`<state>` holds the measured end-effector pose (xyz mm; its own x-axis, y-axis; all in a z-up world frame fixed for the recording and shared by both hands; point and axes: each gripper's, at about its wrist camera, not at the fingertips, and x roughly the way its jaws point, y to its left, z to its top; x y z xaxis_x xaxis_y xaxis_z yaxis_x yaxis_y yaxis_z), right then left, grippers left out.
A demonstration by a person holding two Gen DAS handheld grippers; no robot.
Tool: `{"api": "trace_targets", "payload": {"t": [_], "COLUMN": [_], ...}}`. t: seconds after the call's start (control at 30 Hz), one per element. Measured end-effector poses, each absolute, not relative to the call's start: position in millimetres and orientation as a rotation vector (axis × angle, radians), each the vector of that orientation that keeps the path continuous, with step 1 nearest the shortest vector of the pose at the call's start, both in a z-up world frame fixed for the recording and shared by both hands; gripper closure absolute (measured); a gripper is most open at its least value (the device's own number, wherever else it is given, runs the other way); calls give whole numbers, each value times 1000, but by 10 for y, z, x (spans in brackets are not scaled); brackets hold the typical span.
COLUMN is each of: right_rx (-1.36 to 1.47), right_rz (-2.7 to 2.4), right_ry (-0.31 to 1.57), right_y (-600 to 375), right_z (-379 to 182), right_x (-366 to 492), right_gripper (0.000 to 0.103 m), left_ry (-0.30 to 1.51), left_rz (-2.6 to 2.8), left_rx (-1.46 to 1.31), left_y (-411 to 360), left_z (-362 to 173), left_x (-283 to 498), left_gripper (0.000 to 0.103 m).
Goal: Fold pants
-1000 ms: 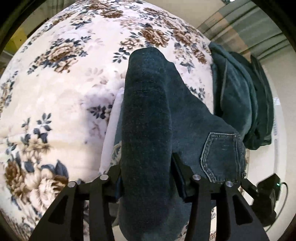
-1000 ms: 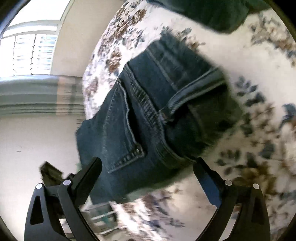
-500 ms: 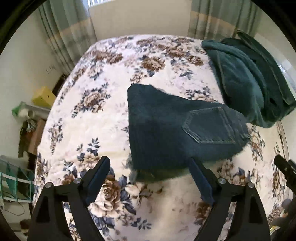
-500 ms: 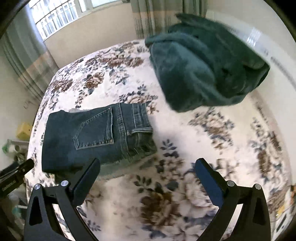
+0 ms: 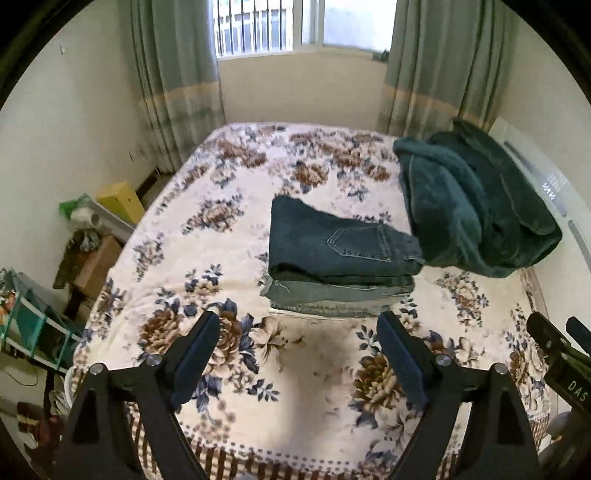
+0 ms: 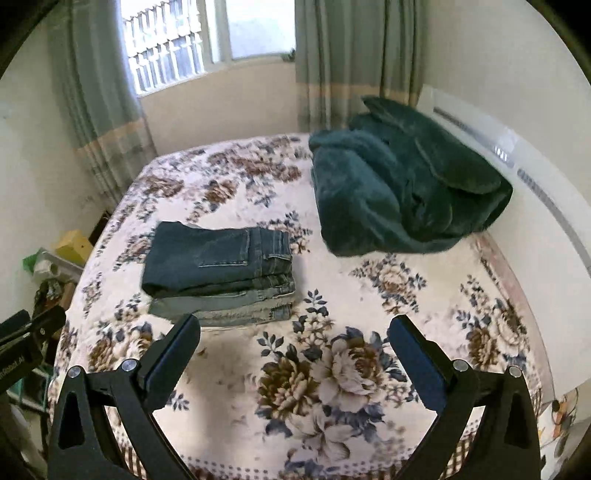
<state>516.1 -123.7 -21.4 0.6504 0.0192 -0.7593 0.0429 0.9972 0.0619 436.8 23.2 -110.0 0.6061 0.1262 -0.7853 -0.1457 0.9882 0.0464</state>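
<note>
Mid-frame on the floral bed (image 5: pixel 229 280), the folded jeans (image 5: pixel 332 247) now top the denim stack, both the left tool (image 5: pixel 295 354) and right tool (image 6: pixel 295 354) having released, spread empty and pulled back, so folding looks finished.

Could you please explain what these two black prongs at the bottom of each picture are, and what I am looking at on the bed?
There is no robot here. A person holds a two-finger grasping tool in each hand, and a wide-angle camera on each one looks forward along its fingers. One picture comes from the left tool, the other from the right tool. The black prongs are each tool's own fingers. Both tools are open and hold nothing.

Both cameras look down at a bed with a floral bedspread. On it lies a neat stack of folded jeans, the darkest pair on top with a back pocket facing up. Beside it, toward the right wall, sits a heaped dark green blanket. At the far end are curtains and a window.
</note>
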Motion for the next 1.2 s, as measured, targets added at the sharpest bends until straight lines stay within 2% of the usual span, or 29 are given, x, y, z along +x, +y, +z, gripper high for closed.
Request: {"api": "trace_targets", "payload": {"t": [0.27,0.53,1.03,1.07,1.1,1.2], "right_rx": [65,29,33,33,33,32], "right_rz": [52,63,65,61,58,55], "right_ry": [781,720,650,646,643,641], "right_y": [-1534,-1649,-1513,-1509,-1508,-1486], "right_z": [507,1072,1709,1737,1759,1785], "right_x": [3951,3016,1958,1923,1901,1860], "right_gripper": [0,0,0,0,0,0], "left_ry": [787,724,685,692,699,702], "left_rz": [174,164,150,148,143,140], "left_rx": [3,13,15,14,11,4], "left_y": [30,-32,160,169,183,225], "left_z": [-428,-22,250,235,222,204], "left_x": [3431,2830,2241,2232,2243,2223], "left_gripper": [17,17,16,13,3,0]}}
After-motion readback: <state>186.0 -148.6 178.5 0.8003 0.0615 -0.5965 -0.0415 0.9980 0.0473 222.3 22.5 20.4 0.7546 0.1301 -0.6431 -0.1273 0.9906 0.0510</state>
